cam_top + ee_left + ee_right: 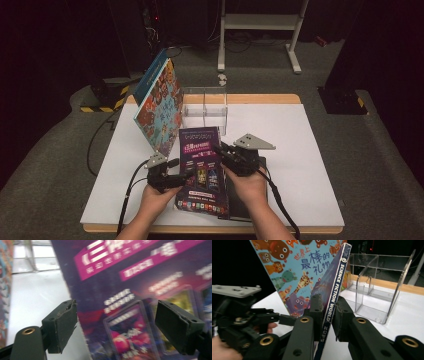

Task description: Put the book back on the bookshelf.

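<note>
Hands came in from the near edge of the white table (310, 165), each carrying a gripper. Largest among the things on it, a picture book (160, 102) covered in cartoon animals stood tilted at the left. Beside it, at the far middle, a clear acrylic rack (205, 107) with upright dividers held nothing in its slots. A purple magazine (201, 167) lay raised at the near middle. The right gripper (328, 312) pinched its spine, marked "Science Fiction World". The left gripper (116, 325) stood spread at the cover's left edge, one pad over the cover, the other over the table.
</note>
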Action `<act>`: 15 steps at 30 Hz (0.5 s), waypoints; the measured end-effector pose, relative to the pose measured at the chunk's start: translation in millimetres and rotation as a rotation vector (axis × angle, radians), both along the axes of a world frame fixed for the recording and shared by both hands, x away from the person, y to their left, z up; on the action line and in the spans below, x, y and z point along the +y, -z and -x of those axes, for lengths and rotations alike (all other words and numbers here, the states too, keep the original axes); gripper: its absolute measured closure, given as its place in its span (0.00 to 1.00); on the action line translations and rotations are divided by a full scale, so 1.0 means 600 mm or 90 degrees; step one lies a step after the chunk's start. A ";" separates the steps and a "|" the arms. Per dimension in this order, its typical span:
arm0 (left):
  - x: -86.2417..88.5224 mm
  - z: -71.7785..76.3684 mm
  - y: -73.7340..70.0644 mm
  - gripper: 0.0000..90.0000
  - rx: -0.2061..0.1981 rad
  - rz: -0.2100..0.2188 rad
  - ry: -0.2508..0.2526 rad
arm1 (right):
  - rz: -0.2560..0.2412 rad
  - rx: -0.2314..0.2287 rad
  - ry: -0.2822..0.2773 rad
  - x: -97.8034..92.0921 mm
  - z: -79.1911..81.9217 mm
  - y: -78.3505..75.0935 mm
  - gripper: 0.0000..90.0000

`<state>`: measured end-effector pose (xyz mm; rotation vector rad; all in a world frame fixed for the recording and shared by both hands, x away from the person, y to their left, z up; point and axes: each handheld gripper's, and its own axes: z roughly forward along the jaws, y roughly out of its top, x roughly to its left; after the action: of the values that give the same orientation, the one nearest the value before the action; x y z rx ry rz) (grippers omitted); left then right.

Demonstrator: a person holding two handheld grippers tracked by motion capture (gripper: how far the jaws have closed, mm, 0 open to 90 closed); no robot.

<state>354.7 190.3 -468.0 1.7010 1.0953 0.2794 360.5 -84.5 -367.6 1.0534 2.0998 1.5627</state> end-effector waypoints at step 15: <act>0.008 -0.018 0.019 0.17 0.060 0.105 0.045 | -0.005 -0.037 -0.017 -0.012 0.027 -0.009 0.88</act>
<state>365.6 194.8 -479.2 1.6139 1.0940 0.0628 344.3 -91.8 -362.5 0.9746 2.0801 1.5955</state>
